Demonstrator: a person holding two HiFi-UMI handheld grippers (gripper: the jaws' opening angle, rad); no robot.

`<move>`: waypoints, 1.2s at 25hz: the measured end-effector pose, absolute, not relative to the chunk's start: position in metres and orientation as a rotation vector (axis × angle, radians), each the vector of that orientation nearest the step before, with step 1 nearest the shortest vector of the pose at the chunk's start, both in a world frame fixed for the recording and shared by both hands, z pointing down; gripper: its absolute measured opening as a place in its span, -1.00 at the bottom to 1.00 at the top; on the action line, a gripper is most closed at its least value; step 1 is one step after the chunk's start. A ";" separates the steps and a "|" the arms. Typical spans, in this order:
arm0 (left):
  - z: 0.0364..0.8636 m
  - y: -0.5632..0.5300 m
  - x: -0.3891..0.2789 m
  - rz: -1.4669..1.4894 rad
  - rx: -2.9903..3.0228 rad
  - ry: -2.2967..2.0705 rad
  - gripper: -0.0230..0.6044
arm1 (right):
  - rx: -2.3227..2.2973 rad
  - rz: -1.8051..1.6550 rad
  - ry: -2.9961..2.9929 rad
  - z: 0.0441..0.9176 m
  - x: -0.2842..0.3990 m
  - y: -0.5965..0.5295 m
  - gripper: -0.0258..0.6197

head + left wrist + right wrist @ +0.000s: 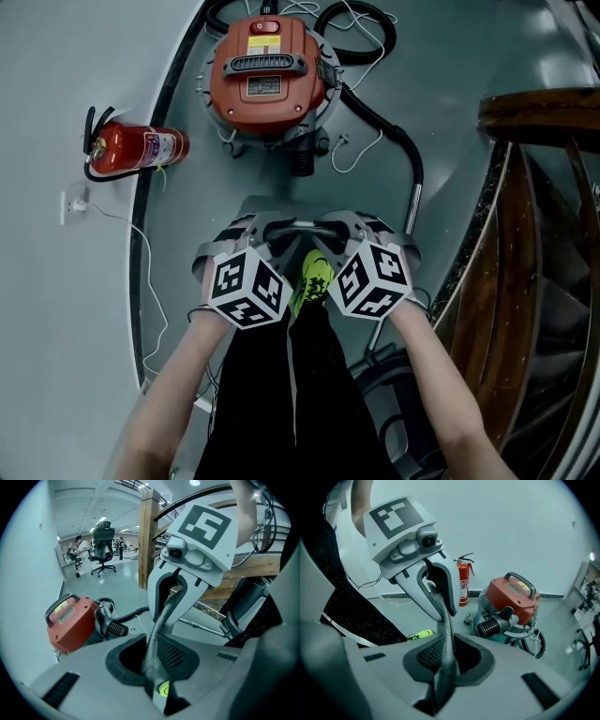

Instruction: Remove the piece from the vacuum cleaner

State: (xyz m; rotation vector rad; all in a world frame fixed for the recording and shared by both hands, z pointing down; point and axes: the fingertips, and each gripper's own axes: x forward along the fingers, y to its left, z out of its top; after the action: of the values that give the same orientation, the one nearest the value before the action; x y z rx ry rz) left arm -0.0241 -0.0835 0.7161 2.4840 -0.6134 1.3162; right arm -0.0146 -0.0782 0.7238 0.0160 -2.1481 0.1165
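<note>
Both grippers are held close together in front of the person's legs, above the grey floor (450, 66), and each one grips an end of the same grey piece (295, 225). The left gripper (270, 225) has its jaws drawn narrow and clamped on the piece. In its own view the flat dark strip (161, 620) rises out of the left gripper's (152, 667) jaws and runs up into the jaws of the right gripper (171, 597). The right gripper (323, 225) is likewise narrow and closed on the piece. In its own view the strip (443, 630) leaves the right gripper's (443, 667) jaws and ends between the left gripper's (436, 588) jaws. The piece hangs in the air between the two, well apart from the red vacuum cleaner (267, 80), which stands on the floor ahead of the person, toward the far side. The vacuum cleaner's black hose (394, 131) curves off its right side and joins a metal tube (412, 211) that runs down beside the right gripper. A red fire extinguisher (131, 148) stands at the floor's left edge against the pale wall. A bright green shoe (314, 277) shows on the floor just below the grippers, between the two marker cubes. A wooden railing (525, 187) borders the floor's right edge.
</note>
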 end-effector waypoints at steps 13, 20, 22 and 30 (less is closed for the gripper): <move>0.773 -0.059 -0.030 1.329 2.392 -0.519 -0.70 | -0.059 0.192 -2.117 0.780 -0.020 -0.053 -0.75; 0.802 -0.055 -0.030 1.339 2.362 -0.469 -0.70 | -0.064 0.252 -2.103 0.809 -0.020 -0.050 -0.75; 0.808 -0.054 -0.030 1.337 2.352 -0.457 -0.70 | -0.072 0.262 -2.098 0.814 -0.020 -0.048 -0.75; 0.832 -0.056 -0.030 1.319 2.323 -0.448 -0.70 | -0.051 0.321 -2.081 0.838 -0.020 -0.051 -0.75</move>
State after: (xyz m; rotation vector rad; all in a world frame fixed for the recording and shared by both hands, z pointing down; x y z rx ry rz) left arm -0.0297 -0.0564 0.8317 2.3230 -0.4480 1.3193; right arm -0.0195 -0.0514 0.8377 -0.0510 -2.0815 0.3205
